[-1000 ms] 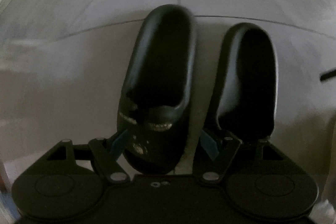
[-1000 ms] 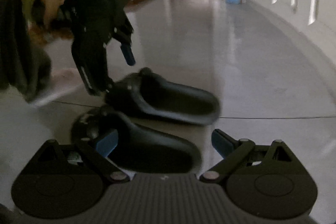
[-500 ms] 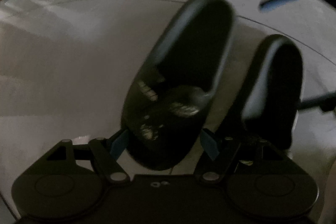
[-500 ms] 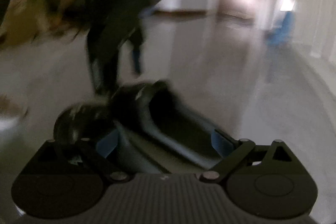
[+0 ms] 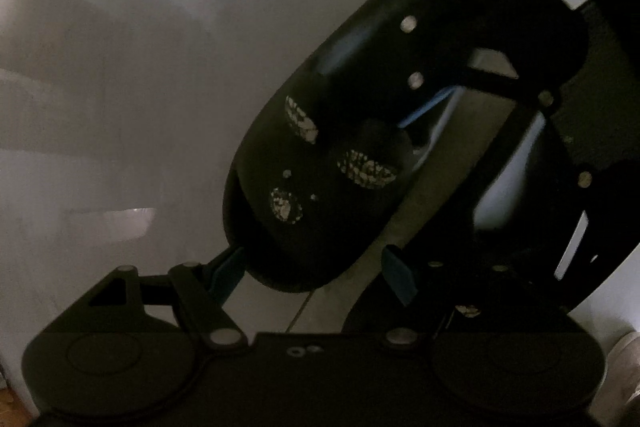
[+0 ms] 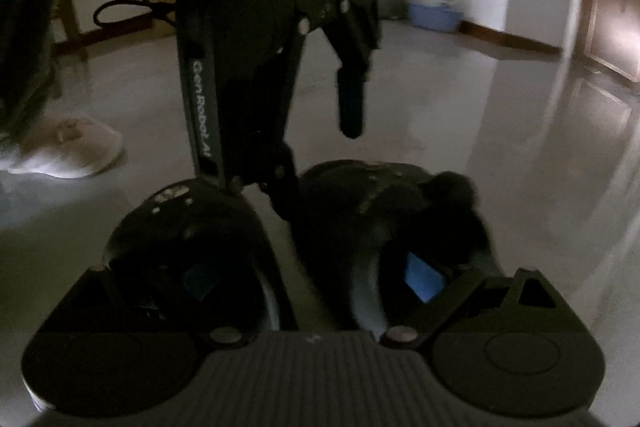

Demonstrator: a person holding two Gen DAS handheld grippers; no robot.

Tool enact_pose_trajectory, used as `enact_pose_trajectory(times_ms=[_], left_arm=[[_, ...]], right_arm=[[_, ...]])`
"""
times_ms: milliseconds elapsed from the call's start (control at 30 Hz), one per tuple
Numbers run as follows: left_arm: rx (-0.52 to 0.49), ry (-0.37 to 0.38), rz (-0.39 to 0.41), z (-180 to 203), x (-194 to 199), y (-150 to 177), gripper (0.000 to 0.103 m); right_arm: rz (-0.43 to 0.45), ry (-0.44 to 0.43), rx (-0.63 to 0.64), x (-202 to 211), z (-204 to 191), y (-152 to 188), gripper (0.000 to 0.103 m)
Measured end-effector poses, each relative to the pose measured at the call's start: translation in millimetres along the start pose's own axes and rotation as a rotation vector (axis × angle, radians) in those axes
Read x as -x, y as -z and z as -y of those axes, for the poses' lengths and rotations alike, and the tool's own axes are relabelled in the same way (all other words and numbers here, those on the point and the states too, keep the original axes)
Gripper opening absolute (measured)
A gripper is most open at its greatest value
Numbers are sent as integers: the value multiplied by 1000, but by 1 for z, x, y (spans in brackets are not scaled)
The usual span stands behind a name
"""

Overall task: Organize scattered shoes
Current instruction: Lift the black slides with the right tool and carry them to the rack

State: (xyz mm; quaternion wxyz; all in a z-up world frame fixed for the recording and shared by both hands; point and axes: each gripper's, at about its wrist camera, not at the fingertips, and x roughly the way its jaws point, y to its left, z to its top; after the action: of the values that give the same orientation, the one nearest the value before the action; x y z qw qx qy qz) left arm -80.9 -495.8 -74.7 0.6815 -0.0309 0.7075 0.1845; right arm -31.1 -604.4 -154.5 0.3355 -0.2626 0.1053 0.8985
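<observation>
Left gripper (image 5: 316,273) spread wide around one black slipper's (image 5: 320,155) toe; right gripper (image 6: 316,277), apparently wide, straddles both heels.

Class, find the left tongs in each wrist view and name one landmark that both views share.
Left wrist view: the left tongs sit at bottom centre, either side of a slipper's toe.
Right wrist view: they hang down from top centre, tips near the toes of both slippers.
Shared landmark: the pair of black slippers on the grey floor.
</observation>
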Motion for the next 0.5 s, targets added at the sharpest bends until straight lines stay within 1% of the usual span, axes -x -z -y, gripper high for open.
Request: enact_pose_trajectory(times_ms=[33,67,100,133,167,233,267,300,400,500], left_arm=[[-1,-3,-1,1,1,0,75],[1,-5,0,1,2,0,75],[2,-7,2,2,4,0,75],[4,-9,3,3,5,0,75],[5,-11,5,3,6,-1,75],[8,-16,7,5,9,-1,75],[8,-18,11,6,10,-1,75],[4,-20,17,7,12,-2,75],[0,-18,29,11,17,1,75],[4,-20,49,7,19,9,75]], right_arm=[[5,-13,-17,-2,1,0,84],[11,-27,-35,-4,1,-1,78],[20,-18,-49,-6,2,-1,71],[31,-4,-63,-7,2,-1,50],[32,-5,-66,-10,2,-1,46],[29,-19,-81,-12,-1,-4,42],[27,-14,-80,-13,-5,-4,38],[25,-8,-83,-14,-6,-4,37],[28,50,-116,-12,-20,-2,35],[56,144,-165,-12,-33,1,32]])
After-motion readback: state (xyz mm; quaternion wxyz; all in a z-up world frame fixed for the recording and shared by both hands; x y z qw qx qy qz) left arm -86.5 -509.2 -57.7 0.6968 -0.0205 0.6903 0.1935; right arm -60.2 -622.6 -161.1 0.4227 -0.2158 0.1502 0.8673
